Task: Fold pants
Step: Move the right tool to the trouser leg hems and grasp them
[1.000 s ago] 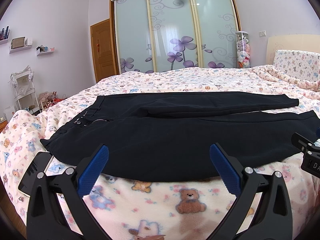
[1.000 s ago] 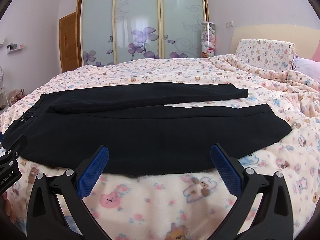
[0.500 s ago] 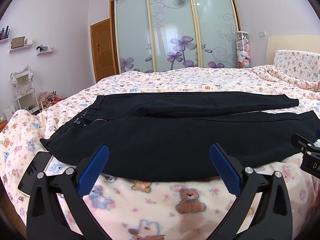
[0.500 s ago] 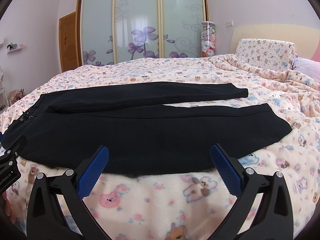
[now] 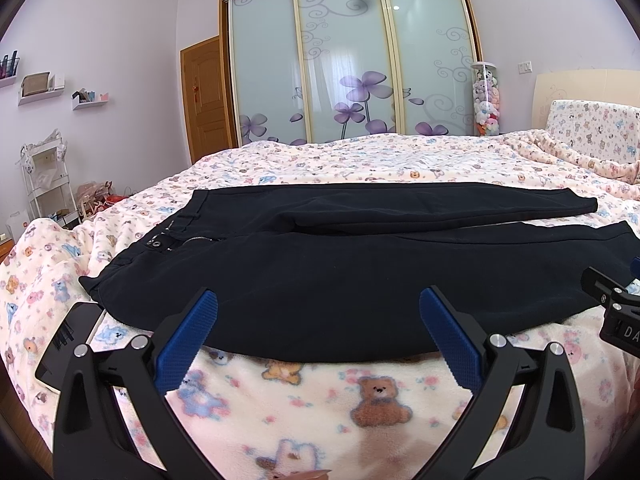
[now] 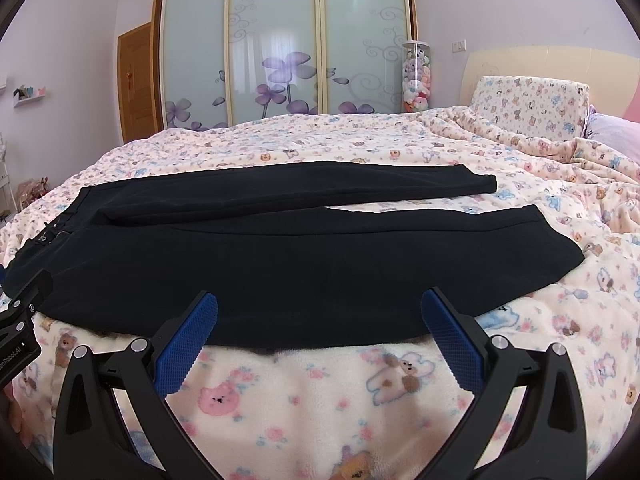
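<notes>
A: A bedroom — lilac walls, a wooden door, then a sliding wardrobe with frosted panels and purple flowers. In front of it all is the bed under a bear-print fleece blanket.

B: And the pants?

A: Black, laid flat across the bed. Going left to right: the waistband with its button and zip sits at the left, and the two legs run off to the right, the far leg lying apart from the near one, with blanket showing between them near the cuffs.

B: The grippers?

A: The left gripper hangs just short of the near edge, toward the waist end, its blue pads spread wide with nothing between them. The right gripper is the same, jaws apart and empty, nearer the cuff end. Neither touches cloth, as far as I can tell through the fisheye.

B: So which step is this?

A: I'd judge the very start — no fold made yet. The likely first fold brings one leg over the other, lengthwise.

B: What does that call for?

A: Each gripper easing down onto the near edge, pinching the pants alone and not the fleece beneath, then lifting together and carrying the near leg across onto the far one, edges matched.
</notes>
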`<state>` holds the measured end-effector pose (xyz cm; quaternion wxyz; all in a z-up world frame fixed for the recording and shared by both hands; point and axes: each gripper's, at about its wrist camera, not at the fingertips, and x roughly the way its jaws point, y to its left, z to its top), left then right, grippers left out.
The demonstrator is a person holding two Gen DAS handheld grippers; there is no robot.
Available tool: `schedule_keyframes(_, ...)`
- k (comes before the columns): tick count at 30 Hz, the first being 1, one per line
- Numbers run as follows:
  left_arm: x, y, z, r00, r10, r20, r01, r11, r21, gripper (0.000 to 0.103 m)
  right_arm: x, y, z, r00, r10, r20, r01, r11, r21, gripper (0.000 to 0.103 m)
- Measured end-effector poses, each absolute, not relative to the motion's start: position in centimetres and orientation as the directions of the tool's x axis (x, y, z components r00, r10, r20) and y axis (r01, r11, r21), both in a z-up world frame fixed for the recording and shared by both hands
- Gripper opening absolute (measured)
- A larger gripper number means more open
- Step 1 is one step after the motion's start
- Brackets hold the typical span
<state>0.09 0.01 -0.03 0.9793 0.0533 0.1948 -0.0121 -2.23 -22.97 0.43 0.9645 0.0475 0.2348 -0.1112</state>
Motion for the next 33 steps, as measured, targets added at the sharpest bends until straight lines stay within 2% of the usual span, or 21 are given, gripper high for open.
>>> schedule_keyframes(6,0.1,-0.2,0.0,0.923,-0.001,-0.386,0.041,0.995,0.096,0.101,-1.9,-22.9,0.5,0.865,-0.179,-0.47,0.23,0.972,0.054,0.102)
schedule_keyframes(11,0.2,-0.5,-0.2,0.92,0.002,-0.392,0.033,0.996,0.082,0.101,-1.5,-24.2,0.3,0.871,-0.109,-0.479,0.184,0.976,0.113,0.102)
schedule_keyframes(14,0.3,-1.4,-0.5,0.921,0.001,-0.39,0.027,0.997,0.067,0.101,-1.5,-25.0,1.7,0.893,-0.037,-0.449,0.127,0.977,0.171,0.102)
schedule_keyframes(19,1.2,-1.0,0.4,0.925,0.013,-0.379,0.005,0.999,0.047,0.101,-1.3,-26.9,4.5,0.941,0.052,-0.334,0.02,0.978,0.207,0.102)
schedule_keyframes(21,1.8,-1.0,0.8,0.93,0.026,-0.367,-0.016,0.999,0.03,0.101,-0.5,-28.5,5.2,0.939,0.101,-0.33,-0.023,0.972,0.235,0.102)
schedule_keyframes(28,5.4,-1.9,3.0,0.949,0.07,-0.307,-0.061,0.997,0.04,0.101,7.3,-36.4,8.1,0.892,0.078,-0.445,0.041,0.967,0.252,0.102)
schedule_keyframes(33,7.5,-1.7,2.2,0.952,0.061,-0.301,-0.065,0.998,-0.004,0.101,14.8,-45.0,7.9,0.826,0.071,-0.559,0.173,0.912,0.371,0.102)
